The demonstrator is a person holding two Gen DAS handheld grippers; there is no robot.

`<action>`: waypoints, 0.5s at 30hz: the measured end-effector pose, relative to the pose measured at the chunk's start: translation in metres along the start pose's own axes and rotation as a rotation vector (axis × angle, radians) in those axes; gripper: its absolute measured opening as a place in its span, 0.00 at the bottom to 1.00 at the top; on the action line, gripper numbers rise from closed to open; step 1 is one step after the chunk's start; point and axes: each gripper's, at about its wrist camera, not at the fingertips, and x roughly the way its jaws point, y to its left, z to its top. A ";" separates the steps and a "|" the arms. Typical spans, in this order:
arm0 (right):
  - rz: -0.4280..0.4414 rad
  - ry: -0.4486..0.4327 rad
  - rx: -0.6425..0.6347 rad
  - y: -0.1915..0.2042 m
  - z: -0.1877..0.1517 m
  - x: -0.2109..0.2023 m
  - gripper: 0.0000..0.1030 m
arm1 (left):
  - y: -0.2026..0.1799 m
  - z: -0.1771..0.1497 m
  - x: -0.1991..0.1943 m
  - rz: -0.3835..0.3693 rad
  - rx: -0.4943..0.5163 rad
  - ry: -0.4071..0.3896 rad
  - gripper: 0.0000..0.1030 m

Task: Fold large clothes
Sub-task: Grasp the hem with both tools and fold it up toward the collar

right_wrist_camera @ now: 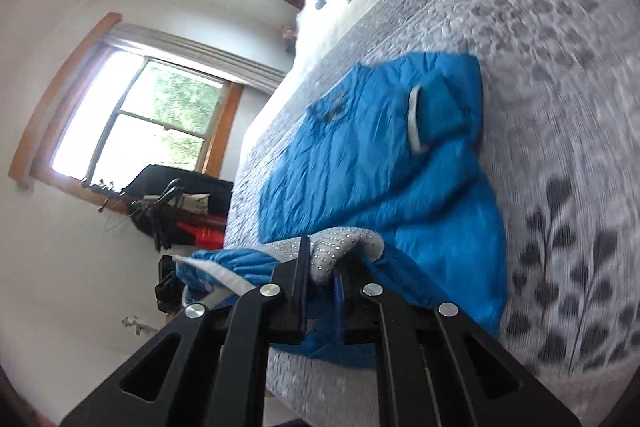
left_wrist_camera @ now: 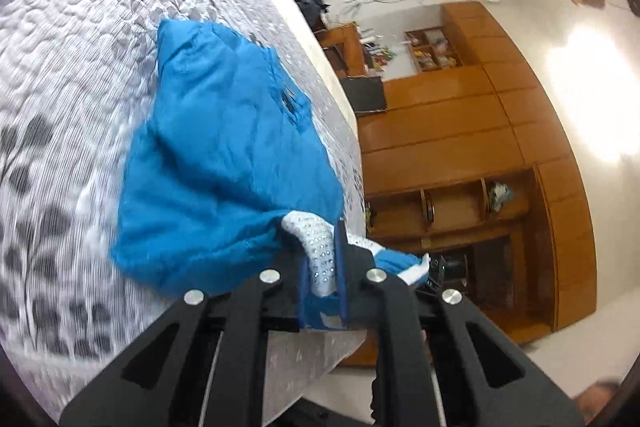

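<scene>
Grey quilted bed (left_wrist_camera: 80, 67), blue garment (left_wrist_camera: 224, 155) spread ahead, both grippers' jaws clenched on its studded trim (right_wrist_camera: 340, 243).

White walls, wooden cabinets (left_wrist_camera: 460, 115), bright wood-framed windows (right_wrist_camera: 132, 131), grey leaf-patterned bedspread (right_wrist_camera: 560, 107)

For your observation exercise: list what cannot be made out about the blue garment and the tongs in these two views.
- Left wrist view: the left tongs cover the blue garment where they pinch its studded white trim.
- Right wrist view: the right tongs hide the garment's near edge.
- Both views: motion blur smears the bedspread pattern; the dark chest mark is unreadable.
</scene>
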 end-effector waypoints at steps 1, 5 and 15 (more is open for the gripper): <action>-0.013 0.005 0.006 -0.002 0.012 0.008 0.09 | 0.004 0.012 0.008 0.015 -0.022 0.002 0.09; -0.059 0.021 0.041 -0.015 0.049 0.035 0.10 | 0.017 0.050 0.033 0.066 -0.082 0.015 0.09; -0.033 0.134 0.188 -0.069 0.099 0.085 0.44 | 0.056 0.097 0.063 0.111 -0.190 0.058 0.23</action>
